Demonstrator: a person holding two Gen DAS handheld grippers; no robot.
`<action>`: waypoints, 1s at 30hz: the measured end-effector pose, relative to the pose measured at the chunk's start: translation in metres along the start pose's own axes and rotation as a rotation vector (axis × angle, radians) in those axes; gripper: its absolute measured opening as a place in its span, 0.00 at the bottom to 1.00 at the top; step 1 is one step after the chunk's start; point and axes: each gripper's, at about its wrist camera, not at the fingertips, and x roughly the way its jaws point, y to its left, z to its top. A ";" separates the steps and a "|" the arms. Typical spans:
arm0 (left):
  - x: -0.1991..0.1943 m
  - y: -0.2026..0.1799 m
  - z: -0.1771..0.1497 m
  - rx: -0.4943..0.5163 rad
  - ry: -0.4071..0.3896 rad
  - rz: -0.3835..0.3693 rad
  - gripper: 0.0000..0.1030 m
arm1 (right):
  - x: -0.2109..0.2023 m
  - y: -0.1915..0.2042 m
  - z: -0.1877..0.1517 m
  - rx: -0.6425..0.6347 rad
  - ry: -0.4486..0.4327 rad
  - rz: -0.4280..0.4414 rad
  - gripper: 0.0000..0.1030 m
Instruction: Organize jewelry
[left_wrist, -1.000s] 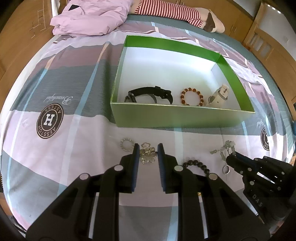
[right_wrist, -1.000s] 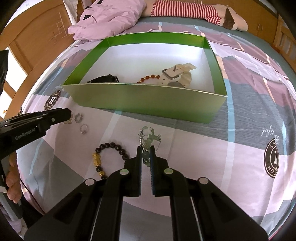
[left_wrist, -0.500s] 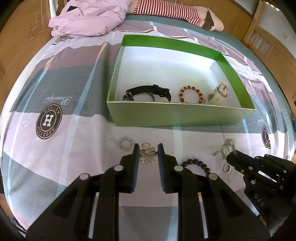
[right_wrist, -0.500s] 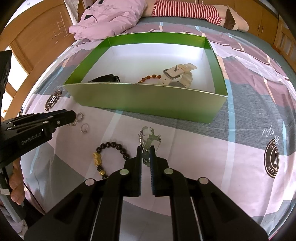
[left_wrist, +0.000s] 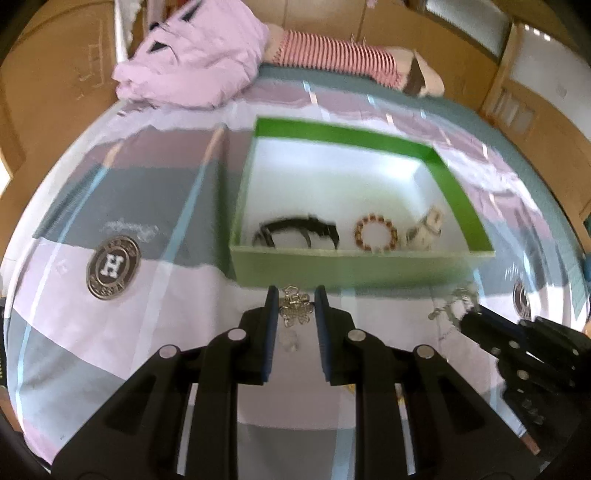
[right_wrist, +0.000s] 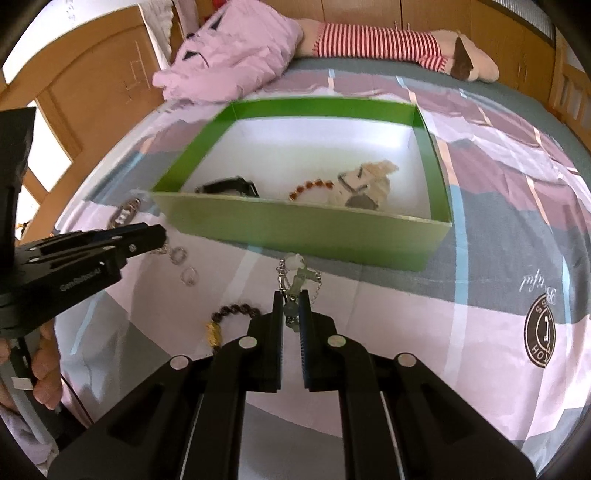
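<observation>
My left gripper (left_wrist: 296, 295) is shut on a silver flower brooch (left_wrist: 295, 312), just in front of the green box (left_wrist: 354, 267). My right gripper (right_wrist: 291, 299) is shut on a pale green pendant with a silver chain (right_wrist: 297, 275), which dangles ahead of its fingers. The box (right_wrist: 295, 232) has a white floor with a black watch (left_wrist: 295, 229), an amber bead bracelet (left_wrist: 376, 234) and a white watch (left_wrist: 424, 230) on it. On the sheet lie a dark bead bracelet with a gold charm (right_wrist: 231, 314) and two small rings (right_wrist: 183, 264). The left gripper (right_wrist: 159, 236) also shows in the right wrist view.
A pink quilt (left_wrist: 192, 70) and a red-striped plush toy (left_wrist: 351, 59) lie at the far end of the patterned bed sheet (left_wrist: 110, 206). Wooden cupboards (right_wrist: 92, 92) surround the bed. A person's hand (right_wrist: 40, 354) holds the left gripper.
Both views tilted up and closer to the box, blurring. The brooch and the pendant stayed in the jaws while the sheet slid down the frame. The bead bracelet dropped out of the left view.
</observation>
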 end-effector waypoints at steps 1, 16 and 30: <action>-0.003 0.001 0.003 -0.006 -0.017 0.002 0.19 | -0.006 0.000 0.002 0.001 -0.030 0.013 0.07; 0.038 0.004 0.073 -0.049 -0.003 -0.124 0.19 | 0.006 -0.015 0.079 0.073 -0.175 0.089 0.07; -0.001 0.029 0.030 0.008 0.110 -0.047 0.23 | -0.026 -0.018 0.044 0.066 -0.071 0.155 0.45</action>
